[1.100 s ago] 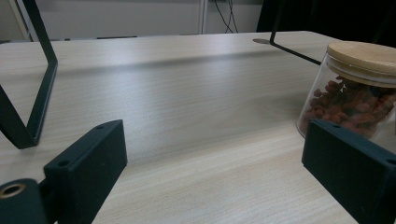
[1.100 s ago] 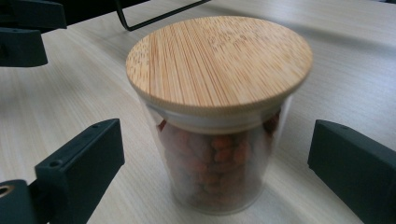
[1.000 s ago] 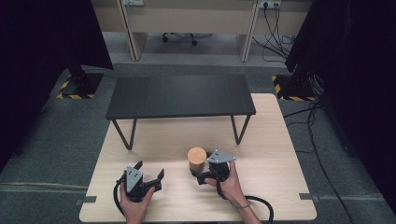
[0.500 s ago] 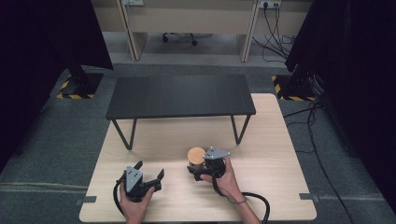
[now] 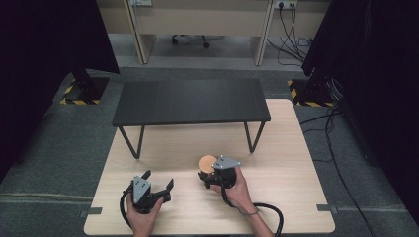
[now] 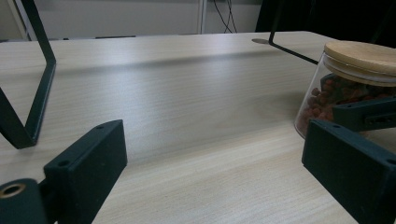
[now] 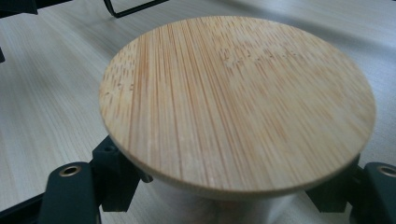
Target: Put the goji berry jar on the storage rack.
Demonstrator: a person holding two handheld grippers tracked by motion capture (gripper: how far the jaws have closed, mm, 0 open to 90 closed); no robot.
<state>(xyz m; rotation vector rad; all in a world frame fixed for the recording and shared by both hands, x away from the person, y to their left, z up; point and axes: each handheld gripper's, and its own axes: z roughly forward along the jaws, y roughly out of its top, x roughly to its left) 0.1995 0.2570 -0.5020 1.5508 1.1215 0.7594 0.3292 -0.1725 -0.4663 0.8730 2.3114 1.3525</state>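
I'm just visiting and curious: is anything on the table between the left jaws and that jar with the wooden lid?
Nothing visible. Bare table lies between the open left gripper and the jar, which the right gripper already clamps.

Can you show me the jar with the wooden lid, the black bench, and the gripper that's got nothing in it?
jar (image 6: 327, 95): left gripper view, glass wall.
black bench (image 5: 190, 101): high view, top.
left gripper (image 5: 157, 180): high view, between its open fingertips.
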